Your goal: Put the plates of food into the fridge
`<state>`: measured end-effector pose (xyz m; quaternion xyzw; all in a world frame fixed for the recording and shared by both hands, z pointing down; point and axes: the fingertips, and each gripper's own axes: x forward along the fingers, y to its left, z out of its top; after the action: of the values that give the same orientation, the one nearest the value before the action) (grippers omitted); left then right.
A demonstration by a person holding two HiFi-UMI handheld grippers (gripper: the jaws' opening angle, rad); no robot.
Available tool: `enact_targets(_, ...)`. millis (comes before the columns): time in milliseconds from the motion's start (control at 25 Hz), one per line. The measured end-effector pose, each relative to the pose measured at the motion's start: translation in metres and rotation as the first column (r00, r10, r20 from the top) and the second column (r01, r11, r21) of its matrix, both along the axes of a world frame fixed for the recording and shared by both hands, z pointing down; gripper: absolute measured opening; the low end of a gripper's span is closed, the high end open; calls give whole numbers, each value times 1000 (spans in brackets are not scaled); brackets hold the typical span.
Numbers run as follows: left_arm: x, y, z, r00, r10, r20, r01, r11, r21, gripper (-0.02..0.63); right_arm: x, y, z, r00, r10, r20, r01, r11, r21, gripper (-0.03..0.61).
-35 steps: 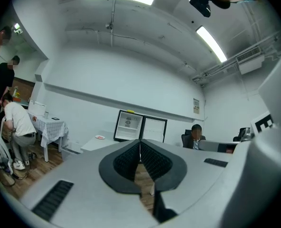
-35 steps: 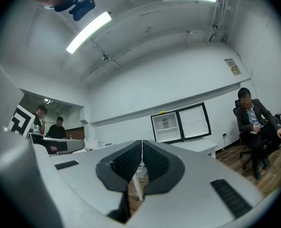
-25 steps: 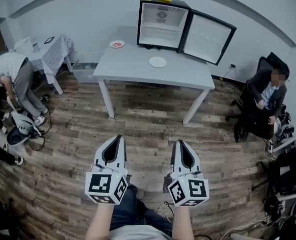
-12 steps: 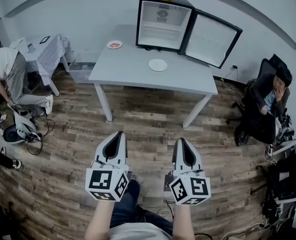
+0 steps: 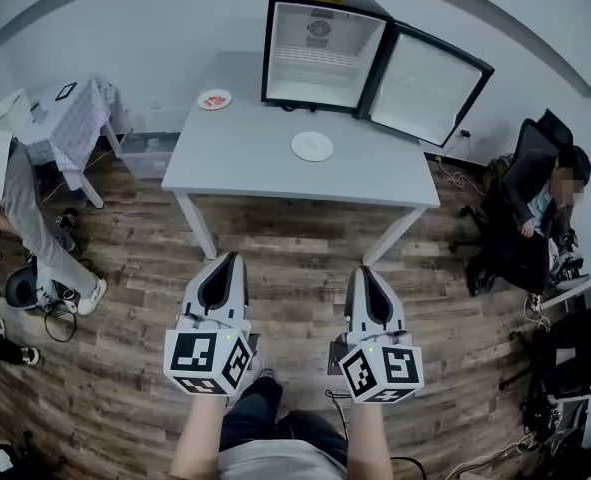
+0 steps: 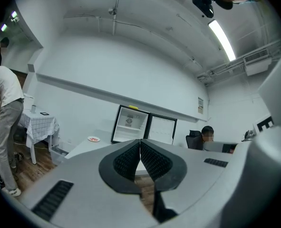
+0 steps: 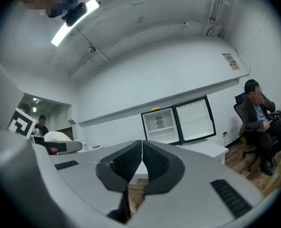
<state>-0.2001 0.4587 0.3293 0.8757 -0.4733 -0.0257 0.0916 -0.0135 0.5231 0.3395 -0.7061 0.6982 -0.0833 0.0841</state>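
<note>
Both tongs are pressed together and hold nothing: the left tongs (image 5: 237, 258) and the right tongs (image 5: 361, 271) point level toward 12 o'clock, side by side over the wood floor (image 5: 305, 243), well short of the tabletop (image 5: 265, 163). The plate of reddish food (image 5: 214, 99) sits at 11 o'clock, near the tabletop's far left corner and beside the fridge (image 5: 320, 53); the white plate (image 5: 312, 146) lies at 12 o'clock, just in front of the open cabinet.

The likeliest trouble, as I judge it, is a shut pair of tongs arriving at a plate and shoving it rather than pinching the rim; the reddish plate is close to an edge, so a push could send it off. Both plates are shallow, so a thin grip on one rim may let a plate tip and spill its food. The fridge door (image 5: 430, 83) stands open toward 1 o'clock and could be knocked on the way in.

What the reddish food is cannot be made out; whether the white plate carries anything is also unclear. In both gripper views the tongs cover the near tabletop and hide the white plate. The fridge's lower inside is hard to read; the standing person (image 5: 15, 203) at 9 o'clock is cut off by the frame.
</note>
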Motion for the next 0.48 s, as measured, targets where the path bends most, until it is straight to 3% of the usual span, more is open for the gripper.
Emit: enact_targets(480,2,-74,9,1000,3,-1,-3,1000,-16,9,7,-70,7,1000,22,-10,-23,1000,-19,15)
